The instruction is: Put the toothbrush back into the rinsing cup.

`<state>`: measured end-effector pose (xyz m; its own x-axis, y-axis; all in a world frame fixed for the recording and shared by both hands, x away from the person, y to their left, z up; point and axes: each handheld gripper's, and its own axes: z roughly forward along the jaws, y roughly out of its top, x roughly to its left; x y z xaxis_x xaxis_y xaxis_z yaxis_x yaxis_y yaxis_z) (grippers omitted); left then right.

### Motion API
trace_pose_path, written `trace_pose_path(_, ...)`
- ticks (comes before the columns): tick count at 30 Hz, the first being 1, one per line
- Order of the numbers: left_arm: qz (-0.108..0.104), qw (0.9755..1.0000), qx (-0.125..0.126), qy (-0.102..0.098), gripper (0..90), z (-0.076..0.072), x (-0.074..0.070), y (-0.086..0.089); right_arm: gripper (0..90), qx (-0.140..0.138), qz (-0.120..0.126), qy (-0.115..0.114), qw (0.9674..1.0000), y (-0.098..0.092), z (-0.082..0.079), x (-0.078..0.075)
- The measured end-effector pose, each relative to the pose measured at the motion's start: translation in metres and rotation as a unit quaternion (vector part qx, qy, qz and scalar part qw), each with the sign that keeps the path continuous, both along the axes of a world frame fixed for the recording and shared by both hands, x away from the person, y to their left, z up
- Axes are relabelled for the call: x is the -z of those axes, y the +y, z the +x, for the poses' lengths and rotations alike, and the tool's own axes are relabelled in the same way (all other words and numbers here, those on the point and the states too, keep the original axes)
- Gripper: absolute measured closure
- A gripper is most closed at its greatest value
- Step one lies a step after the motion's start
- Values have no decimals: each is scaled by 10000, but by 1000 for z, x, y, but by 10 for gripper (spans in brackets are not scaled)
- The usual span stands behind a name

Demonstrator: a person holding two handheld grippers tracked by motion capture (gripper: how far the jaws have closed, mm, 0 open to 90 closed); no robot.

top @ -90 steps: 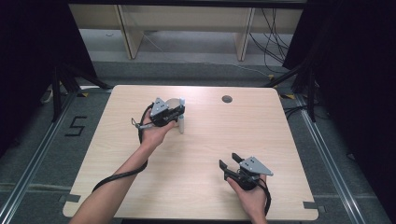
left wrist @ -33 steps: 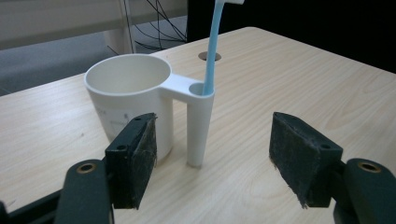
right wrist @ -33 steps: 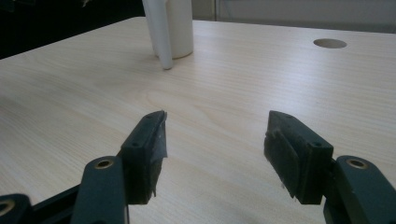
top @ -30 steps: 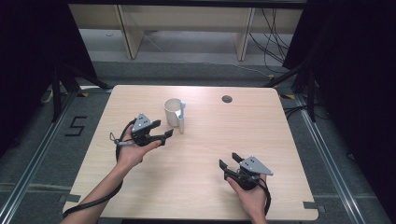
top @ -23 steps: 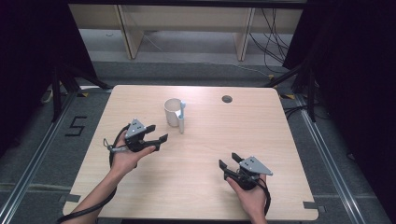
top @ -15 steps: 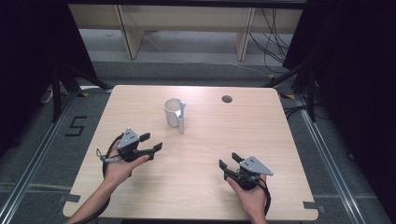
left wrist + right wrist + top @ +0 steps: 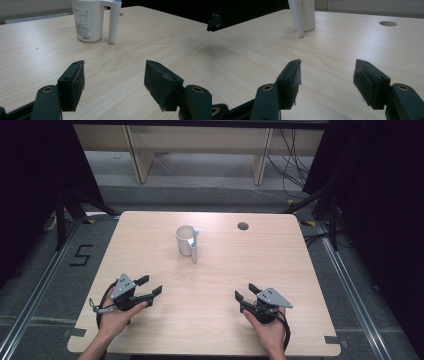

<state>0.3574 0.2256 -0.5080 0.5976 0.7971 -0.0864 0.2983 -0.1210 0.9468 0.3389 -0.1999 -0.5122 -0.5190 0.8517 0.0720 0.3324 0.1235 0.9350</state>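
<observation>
Our left gripper (image 7: pixel 150 286) has drawn back from the white cup (image 7: pixel 186 240) to the lower left of the high view, jaws wide and empty. Our right gripper (image 7: pixel 245 298) sits lower right, also wide. We see the cup upright at upper centre.

I've got the white cup (image 7: pixel 186 239) standing upright on the surface, toward the far middle, mouth open to the top. It's a plain cylinder, and from my left gripper view I can read a printed label (image 7: pixel 83 24) with a barcode low on its side. A long straight white handle (image 7: pixel 194 248) runs down its near-right side, pale blue at the top, its foot reaching the surface just beside the base. Nothing is touching the cup; it stands alone on the wood.
</observation>
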Motion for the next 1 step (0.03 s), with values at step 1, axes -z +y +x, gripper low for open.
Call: trace_pose_path(1,-8,10000,-21,-1,324,-3,1,2,394,0,-14,-8,10000,0,0,0)
